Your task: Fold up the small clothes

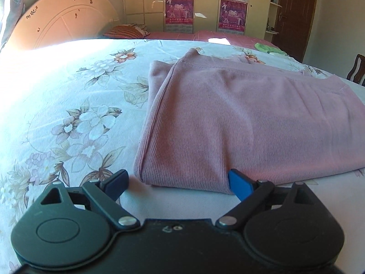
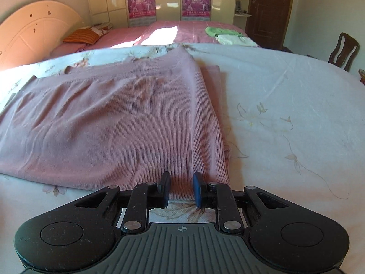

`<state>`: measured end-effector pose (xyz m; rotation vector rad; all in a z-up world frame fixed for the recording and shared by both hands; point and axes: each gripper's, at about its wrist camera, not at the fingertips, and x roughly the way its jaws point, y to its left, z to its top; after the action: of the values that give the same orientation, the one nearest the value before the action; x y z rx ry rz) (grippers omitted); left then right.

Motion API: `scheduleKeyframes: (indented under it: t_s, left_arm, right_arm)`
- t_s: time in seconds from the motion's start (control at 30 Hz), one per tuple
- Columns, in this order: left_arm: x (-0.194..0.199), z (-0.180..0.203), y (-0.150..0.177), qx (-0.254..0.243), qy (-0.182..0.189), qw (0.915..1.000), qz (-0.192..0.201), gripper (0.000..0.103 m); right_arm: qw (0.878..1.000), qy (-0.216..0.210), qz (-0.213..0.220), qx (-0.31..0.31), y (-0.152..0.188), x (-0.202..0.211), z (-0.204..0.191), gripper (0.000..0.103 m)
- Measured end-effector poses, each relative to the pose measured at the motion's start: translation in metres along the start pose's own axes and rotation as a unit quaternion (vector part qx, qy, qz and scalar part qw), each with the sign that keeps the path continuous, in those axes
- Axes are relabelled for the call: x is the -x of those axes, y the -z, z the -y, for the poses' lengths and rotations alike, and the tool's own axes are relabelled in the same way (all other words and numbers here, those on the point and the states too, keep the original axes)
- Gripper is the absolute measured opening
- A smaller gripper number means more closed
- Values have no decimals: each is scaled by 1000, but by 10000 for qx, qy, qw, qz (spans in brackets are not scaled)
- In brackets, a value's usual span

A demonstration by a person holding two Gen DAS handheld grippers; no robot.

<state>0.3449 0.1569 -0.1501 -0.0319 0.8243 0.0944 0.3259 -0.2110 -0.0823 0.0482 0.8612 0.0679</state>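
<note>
Dusty-pink ribbed garment point(image 1: 239, 123) on pale floral-print bedsheet point(image 1: 75, 105)

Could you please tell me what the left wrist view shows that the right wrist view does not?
Only the left wrist view shows the left hand-held gripper, open wide at the near left corner of the folded pink ribbed garment. Only the right wrist view shows the right hand-held gripper, narrowly parted at the garment's near edge, and a folded white cloth beside the green cloth. Both show the floral bedsheet.
</note>
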Motion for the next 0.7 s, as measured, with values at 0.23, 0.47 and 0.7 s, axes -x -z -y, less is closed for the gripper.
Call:
scheduleKeyframes:
  t_s: [0.23,0.47,0.7]
  left_arm:
    - [-1,-5,-2,38,7,10000,-69,98]
    - [22,-35,11,203,-706,9971,-177,87]
    - [46,-47,27,681,-550,9961,-110,83]
  right_arm:
    - [9994,-43,-333,-30,3,-10,6,20]
    - [9993,-331,60,-173,13,25,12,20]
    - [9977,-611,148,-263,21,44,11,20]
